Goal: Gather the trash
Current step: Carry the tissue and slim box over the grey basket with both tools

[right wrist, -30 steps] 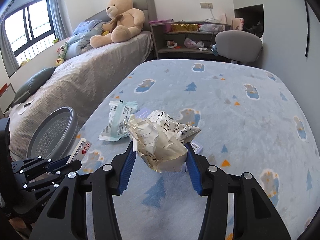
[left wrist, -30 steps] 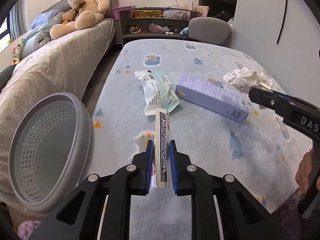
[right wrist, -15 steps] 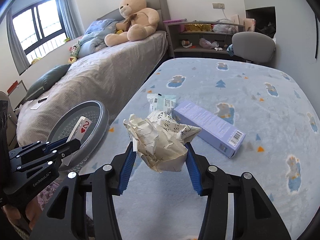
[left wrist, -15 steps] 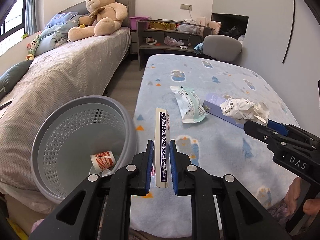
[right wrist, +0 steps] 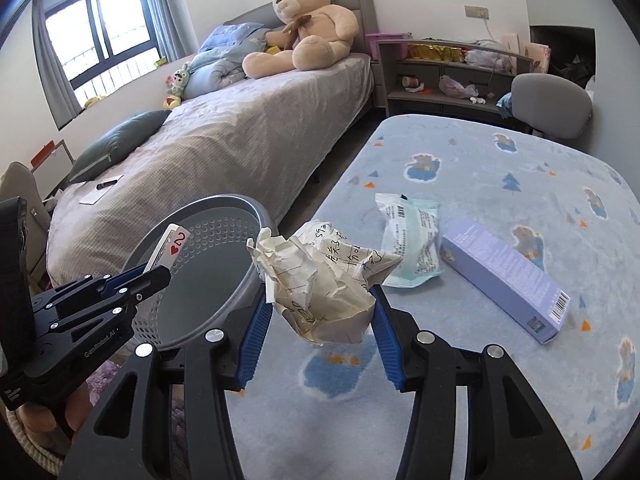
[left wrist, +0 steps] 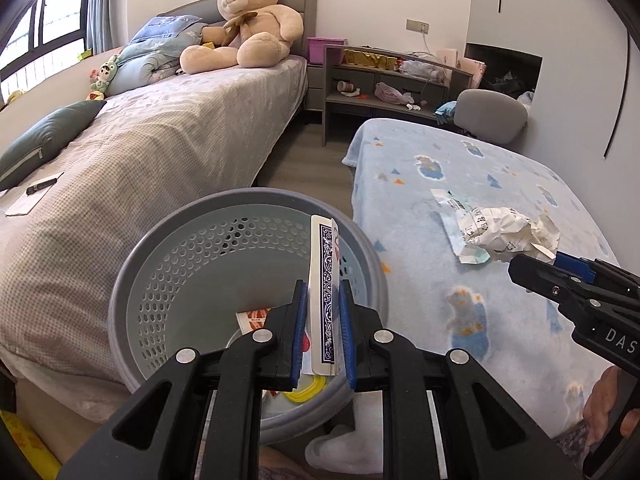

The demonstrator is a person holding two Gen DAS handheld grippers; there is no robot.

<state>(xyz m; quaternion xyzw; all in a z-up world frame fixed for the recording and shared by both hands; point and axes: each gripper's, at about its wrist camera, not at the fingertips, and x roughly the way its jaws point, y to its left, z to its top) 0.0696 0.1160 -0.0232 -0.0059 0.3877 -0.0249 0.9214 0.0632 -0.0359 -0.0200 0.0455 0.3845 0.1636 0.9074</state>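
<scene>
In the left wrist view the left gripper [left wrist: 323, 320] clamps a playing card [left wrist: 325, 292] edge-up over the gray perforated basket [left wrist: 168, 264] (some trash inside), while in the right wrist view the right gripper [right wrist: 318, 322] pinches a crumpled paper ball [right wrist: 320, 280] beside that basket's rim, 2 packages lying beyond on the blue blanket [right wrist: 500, 380].

Daylit bedroom, white walls. Barred window [right wrist: 106, 36] left, grey curtains. Grey bed [right wrist: 248, 136] with teddy bear [right wrist: 308, 28]; grey shelf unit [right wrist: 444, 76]; grey chair [right wrist: 550, 106]; wood floor [left wrist: 308, 160].
</scene>
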